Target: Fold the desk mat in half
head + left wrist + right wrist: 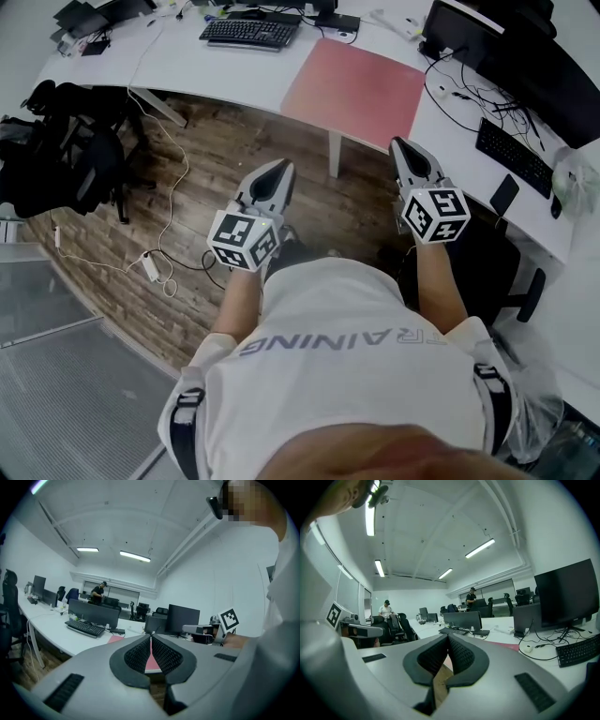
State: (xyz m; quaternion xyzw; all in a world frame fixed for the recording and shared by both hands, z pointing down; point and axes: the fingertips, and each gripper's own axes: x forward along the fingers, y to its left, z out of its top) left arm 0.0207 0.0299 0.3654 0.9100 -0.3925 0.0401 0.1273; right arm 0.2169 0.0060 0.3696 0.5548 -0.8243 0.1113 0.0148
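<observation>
Shirt [347,309] lettering upside down, partly legible "AINING"; desk mat [354,91] lies flat.

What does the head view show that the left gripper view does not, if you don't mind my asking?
Only the head view shows the white power strip on the floor, and the left gripper and right gripper from above, both held short of the white desk. Only the left gripper view shows the ceiling lights, a distant person standing, and that gripper's jaws closed with nothing held. Both show the pink desk mat lying flat and unfolded on the desk, with the keyboard beside it.
</observation>
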